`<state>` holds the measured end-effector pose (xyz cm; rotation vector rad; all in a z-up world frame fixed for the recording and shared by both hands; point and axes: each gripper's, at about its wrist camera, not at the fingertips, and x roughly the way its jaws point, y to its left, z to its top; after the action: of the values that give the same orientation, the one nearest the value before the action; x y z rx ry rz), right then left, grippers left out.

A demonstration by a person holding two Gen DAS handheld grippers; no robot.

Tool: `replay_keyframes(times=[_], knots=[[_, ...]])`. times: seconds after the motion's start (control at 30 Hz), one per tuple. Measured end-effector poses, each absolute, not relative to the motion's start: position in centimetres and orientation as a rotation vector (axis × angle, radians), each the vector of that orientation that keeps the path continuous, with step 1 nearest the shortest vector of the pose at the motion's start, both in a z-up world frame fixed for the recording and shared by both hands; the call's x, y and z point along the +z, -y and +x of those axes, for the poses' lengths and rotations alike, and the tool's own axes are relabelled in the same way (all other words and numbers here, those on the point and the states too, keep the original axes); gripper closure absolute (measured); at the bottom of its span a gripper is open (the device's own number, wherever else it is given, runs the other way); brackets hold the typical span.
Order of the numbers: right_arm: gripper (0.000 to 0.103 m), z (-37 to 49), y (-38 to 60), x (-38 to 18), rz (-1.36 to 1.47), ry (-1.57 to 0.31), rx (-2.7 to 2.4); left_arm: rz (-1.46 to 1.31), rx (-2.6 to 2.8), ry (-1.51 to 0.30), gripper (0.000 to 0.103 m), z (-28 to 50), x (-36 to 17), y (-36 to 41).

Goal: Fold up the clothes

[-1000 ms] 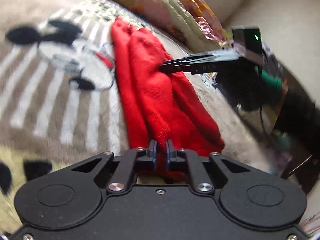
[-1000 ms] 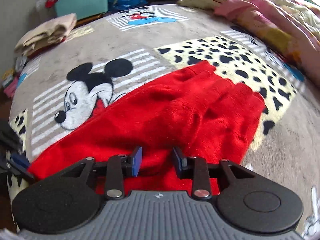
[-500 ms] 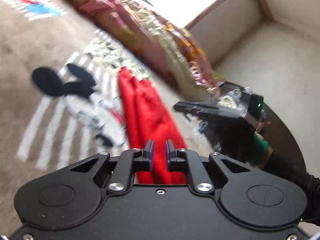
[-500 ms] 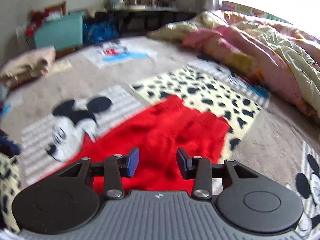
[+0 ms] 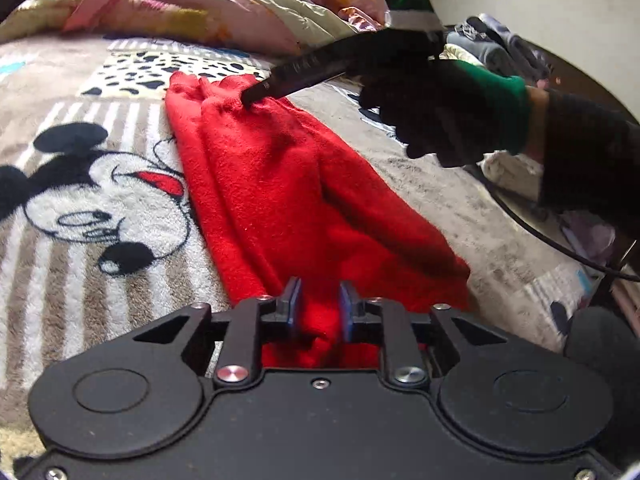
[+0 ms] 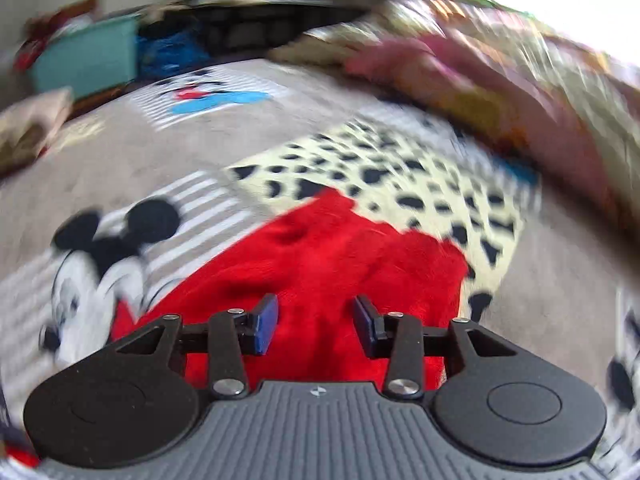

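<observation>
A red fleece garment (image 5: 280, 184) lies folded lengthwise in a long strip on the Mickey Mouse blanket (image 5: 92, 200). My left gripper (image 5: 320, 296) sits at the strip's near end. Its jaws are opening, and a ridge of red cloth shows in the gap without being pinched. In the left wrist view my right gripper (image 5: 250, 100), held by a black-gloved hand (image 5: 440, 108), has its tips at the strip's far end. The blurred right wrist view shows the right gripper (image 6: 316, 312) open just above the red garment (image 6: 328, 248), with nothing between its pads.
A heap of pink and yellow quilts (image 5: 224, 4) runs along the blanket's far side. A teal bin (image 6: 88, 56) and a folded beige pile (image 6: 28, 128) stand beyond the blanket. More clothes (image 5: 492, 48) and a black cable (image 5: 560, 240) are at the right.
The left jaws, shut on the garment's near end a second ago, have parted. The left camera swung up, then back down to the cloth. The right jaws widened and that gripper lifted slightly.
</observation>
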<state>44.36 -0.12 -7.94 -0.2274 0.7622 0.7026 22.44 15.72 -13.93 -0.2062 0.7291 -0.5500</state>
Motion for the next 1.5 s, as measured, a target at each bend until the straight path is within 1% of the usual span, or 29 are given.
replay_keyframes(times=[0.07, 0.1, 0.13, 0.17, 0.23, 0.37, 0.43, 0.53, 0.57, 0.63, 0.73, 0.83, 0.93, 1.07, 1.1, 1.17, 1.23, 1.3, 1.37, 1.4, 1.43, 1.5], knots=[[0.06, 46.4, 0.9, -8.2, -0.065, -0.818, 0.729, -0.204, -0.551, -0.728, 0.085, 22.7, -13.7, -15.5], [0.063, 46.9, 1.0, -8.4, -0.036, -0.832, 0.74, -0.207, -0.552, -0.729, 0.085, 22.8, -13.6, -15.5], [0.083, 47.2, 1.0, -8.7, -0.027, -0.841, 0.753, -0.208, -0.552, -0.73, 0.085, 22.8, -13.6, -15.5], [0.09, 47.5, 1.0, -8.9, -0.02, -0.85, 0.767, -0.209, -0.553, -0.729, 0.085, 22.7, -13.6, -15.5], [0.091, 47.5, 1.0, -8.9, -0.015, -0.839, 0.797, -0.212, -0.554, -0.73, 0.085, 22.8, -13.6, -15.7], [0.092, 46.5, 2.0, -7.3, 0.022, -0.702, 0.877, -0.216, -0.553, -0.727, 0.085, 23.0, -13.8, -15.8], [0.092, 46.5, 1.8, -7.7, -0.001, -0.678, 0.865, -0.222, -0.555, -0.726, 0.085, 23.1, -13.9, -15.9], [0.083, 47.0, 0.7, -9.7, -0.086, -0.75, 0.832, -0.234, -0.562, -0.725, 0.08, 23.1, -13.9, -15.9], [0.078, 47.1, 0.4, -10.1, -0.108, -0.767, 0.823, -0.238, -0.564, -0.722, 0.078, 23.0, -13.8, -15.9], [0.072, 47.3, 1.3, -9.3, -0.068, -0.739, 0.793, -0.24, -0.569, -0.711, 0.077, 22.9, -13.6, -15.9], [0.072, 46.6, 3.3, -7.1, 0.006, -0.638, 0.78, -0.253, -0.585, -0.67, 0.077, 22.6, -13.2, -16.1], [0.072, 44.8, 2.9, -6.0, -0.092, -0.593, 0.839, -0.257, -0.595, -0.642, 0.077, 22.4, -12.9, -16.0], [0.075, 43.2, 1.0, -6.9, -0.218, -0.617, 0.913, -0.248, -0.575, -0.641, 0.077, 22.5, -13.0, -15.7], [0.075, 42.4, -1.5, -8.3, -0.274, -0.658, 0.922, -0.252, -0.542, -0.657, 0.077, 22.8, -13.3, -15.8], [0.073, 42.8, -2.0, -8.3, -0.248, -0.681, 0.915, -0.252, -0.536, -0.66, 0.077, 22.9, -13.4, -15.8], [0.067, 43.6, -2.8, -8.2, -0.163, -0.733, 0.877, -0.257, -0.538, -0.662, 0.077, 23.0, -13.4, -15.8], [0.067, 44.3, -3.7, -8.4, -0.16, -0.758, 0.817, -0.254, -0.541, -0.662, 0.077, 23.1, -13.4, -15.7], [0.069, 44.5, -4.5, -8.8, -0.189, -0.771, 0.793, -0.252, -0.542, -0.665, 0.077, 23.2, -13.4, -15.6], [0.088, 44.6, -5.0, -9.4, -0.202, -0.796, 0.776, -0.253, -0.543, -0.664, 0.077, 23.2, -13.3, -15.6], [0.091, 44.7, -5.2, -9.8, -0.208, -0.806, 0.765, -0.254, -0.544, -0.663, 0.077, 23.2, -13.3, -15.7], [0.096, 44.8, -5.4, -10.0, -0.207, -0.813, 0.754, -0.255, -0.544, -0.662, 0.077, 23.2, -13.2, -15.7], [0.098, 44.9, -5.2, -10.0, -0.17, -0.808, 0.747, -0.256, -0.545, -0.659, 0.077, 23.1, -13.2, -15.8]])
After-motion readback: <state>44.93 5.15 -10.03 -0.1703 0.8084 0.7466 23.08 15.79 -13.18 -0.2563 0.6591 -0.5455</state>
